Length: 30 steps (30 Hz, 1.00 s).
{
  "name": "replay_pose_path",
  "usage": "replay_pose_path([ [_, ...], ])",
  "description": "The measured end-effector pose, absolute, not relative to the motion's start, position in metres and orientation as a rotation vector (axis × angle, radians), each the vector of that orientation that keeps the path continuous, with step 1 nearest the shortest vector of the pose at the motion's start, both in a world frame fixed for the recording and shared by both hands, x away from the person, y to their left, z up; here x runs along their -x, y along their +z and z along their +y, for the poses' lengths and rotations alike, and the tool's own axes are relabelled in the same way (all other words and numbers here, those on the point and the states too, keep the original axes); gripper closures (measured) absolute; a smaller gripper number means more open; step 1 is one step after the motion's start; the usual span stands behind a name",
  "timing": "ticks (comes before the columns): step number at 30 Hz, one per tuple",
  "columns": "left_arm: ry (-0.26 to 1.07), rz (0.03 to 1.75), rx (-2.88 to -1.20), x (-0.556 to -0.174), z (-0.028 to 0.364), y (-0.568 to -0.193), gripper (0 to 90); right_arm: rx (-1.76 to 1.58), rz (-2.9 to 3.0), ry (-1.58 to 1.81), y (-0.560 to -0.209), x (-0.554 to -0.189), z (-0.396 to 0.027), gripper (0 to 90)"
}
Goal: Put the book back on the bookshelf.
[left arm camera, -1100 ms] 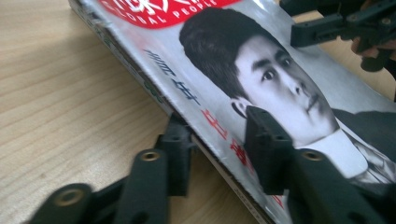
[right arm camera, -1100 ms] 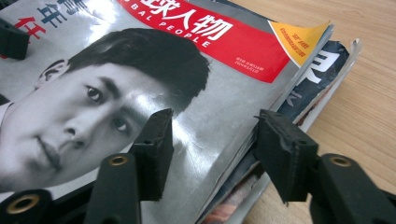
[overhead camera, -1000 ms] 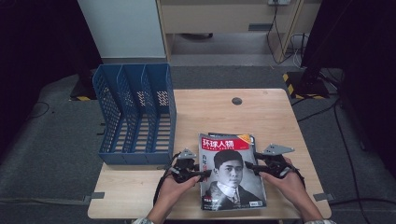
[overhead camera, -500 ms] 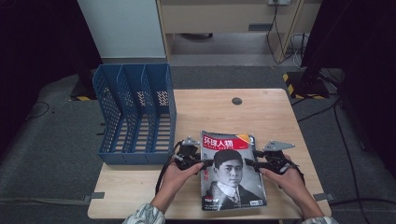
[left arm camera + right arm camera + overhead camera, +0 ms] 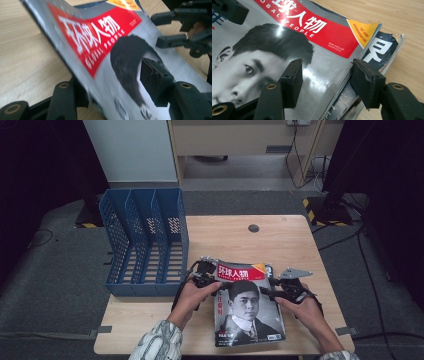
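A magazine (image 5: 247, 305) with a red title band and a portrait cover lies on the wooden table (image 5: 280, 240), on top of another magazine (image 5: 379, 48). My left gripper (image 5: 219, 285) is at its left edge. In the left gripper view the raised edge of the magazine (image 5: 100, 50) passes between the jaws of my left gripper (image 5: 115, 83), one below the cover and one above. They have just been opening, and the pads stand off the cover. My right gripper (image 5: 266, 293) is open at the right edge. One pad (image 5: 292, 78) is over the cover and the other (image 5: 367, 82) is beside the page edges.
A blue three-slot file rack (image 5: 145, 240) stands at the table's left, close to my left hand. A dark round hole (image 5: 253, 228) marks the far middle of the table. Black cables and dark floor surround the table.
My left gripper has moved away from the person along the magazine's left edge, towards the title band. The right gripper has stayed in place.
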<state>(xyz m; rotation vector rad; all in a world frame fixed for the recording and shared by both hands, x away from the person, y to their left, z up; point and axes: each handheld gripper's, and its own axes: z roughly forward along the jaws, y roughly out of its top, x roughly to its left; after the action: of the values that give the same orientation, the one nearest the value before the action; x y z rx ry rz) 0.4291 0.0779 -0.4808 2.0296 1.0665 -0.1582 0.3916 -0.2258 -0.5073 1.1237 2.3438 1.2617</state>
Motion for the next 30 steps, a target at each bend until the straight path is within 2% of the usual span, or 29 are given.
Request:
replay_pose_path([
  [15, -0.193, 1.076, -2.043, -0.454, 0.063, -0.49, 45.4, -1.051, 2.354, 1.245, -0.508, -0.387, -0.219, 46.5],
  [19, -0.178, 1.087, -2.022, -0.455, 0.068, -0.49, 68.0, -1.048, 2.353, 1.247, -0.508, -0.386, -0.219, 46.8],
  [21, -0.177, 1.086, -2.01, -0.455, 0.069, -0.488, 74.5, -1.04, 2.354, 1.248, -0.508, -0.386, -0.219, 46.5],
  [30, -0.174, 1.063, -1.954, -0.448, 0.071, -0.476, 81.4, -1.119, 2.249, 1.261, -0.501, -0.384, -0.244, 34.8],
])
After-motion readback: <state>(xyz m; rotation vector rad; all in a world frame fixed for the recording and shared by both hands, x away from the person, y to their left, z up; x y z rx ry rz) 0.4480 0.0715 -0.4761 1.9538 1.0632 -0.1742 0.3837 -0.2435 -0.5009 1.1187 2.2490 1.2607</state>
